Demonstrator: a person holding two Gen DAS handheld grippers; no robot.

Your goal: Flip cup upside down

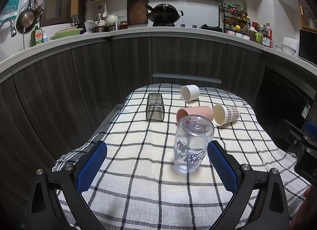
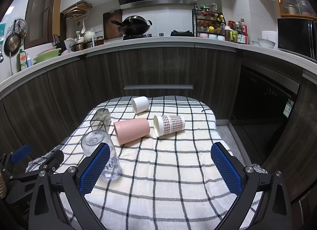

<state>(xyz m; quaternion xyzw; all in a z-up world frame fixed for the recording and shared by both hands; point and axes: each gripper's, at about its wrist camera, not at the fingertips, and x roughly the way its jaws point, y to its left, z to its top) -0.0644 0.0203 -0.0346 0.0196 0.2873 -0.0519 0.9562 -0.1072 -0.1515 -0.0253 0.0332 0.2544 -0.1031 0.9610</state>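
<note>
Jaws apart; clear cup (image 1: 191, 143) upturned, empty.

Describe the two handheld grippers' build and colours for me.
Both match: the left gripper and right gripper have glossy black angular plastic frames with silver round bolts, and each finger carries a blue mesh-textured pad. No cables or markings show.

Five cups sit on one checked cloth (image 2: 168, 170): one clear plastic cup (image 1: 191, 142) standing upside down, one smoky square tumbler (image 1: 155, 107), one pink cup (image 2: 131, 130), one white cup (image 2: 140, 104) and one plaid paper cup (image 2: 169, 125).
</note>
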